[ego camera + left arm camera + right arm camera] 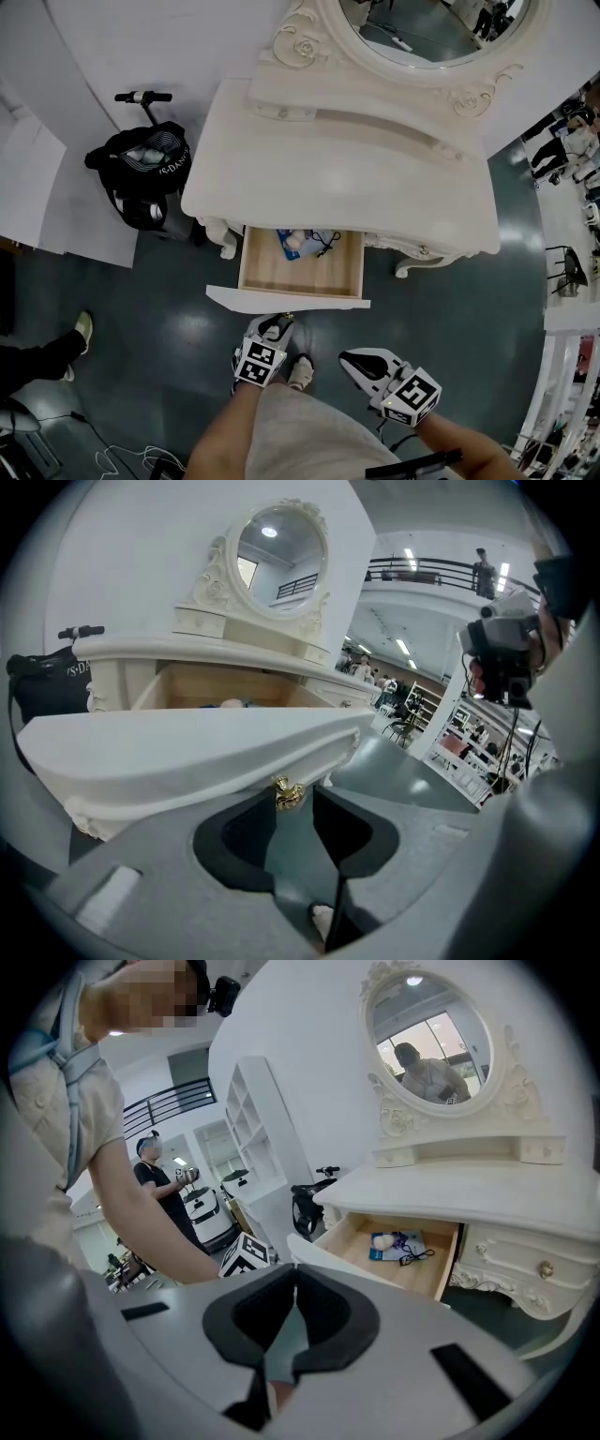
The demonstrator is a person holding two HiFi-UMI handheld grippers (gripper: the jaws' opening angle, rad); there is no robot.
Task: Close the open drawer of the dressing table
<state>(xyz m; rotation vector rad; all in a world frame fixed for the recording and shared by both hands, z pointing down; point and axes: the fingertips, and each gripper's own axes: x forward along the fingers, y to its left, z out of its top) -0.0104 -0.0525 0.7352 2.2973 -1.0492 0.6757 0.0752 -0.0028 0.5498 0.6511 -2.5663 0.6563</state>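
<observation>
Left tongs [293, 797] fill the bottom of their own view. Jaws are apart, with the small gold knob [287, 795] between the tips. It seems to brush one pad and a gap shows on the other side, so we read no clamp on it.

Drawer [286, 300] stands pulled well out from the left part of the desk [375, 178]. Its white front faces us and the wooden tray is exposed. At the back of the tray lie a blue packet [292, 246] and a loose black cord [326, 242], both within the walls as far as we can tell.

Right tongs [294, 1273] hang off to the side, closed to a slit with nothing between them, well apart from the drawer.

Step in hand, by our reading: getting set on the front panel to push it home. Notes for doing it well:
- No need to squeeze the knob. We would bear on the panel at or just beside it, near the middle, so the tray runs straight and doesn't rack.
- Push level, along the line of the drawer.
- Ease off at the end so the front meets the desk flush.
- Watch that the cord doesn't catch at the back.
- Keep the right tongs out of the closing gap.
</observation>
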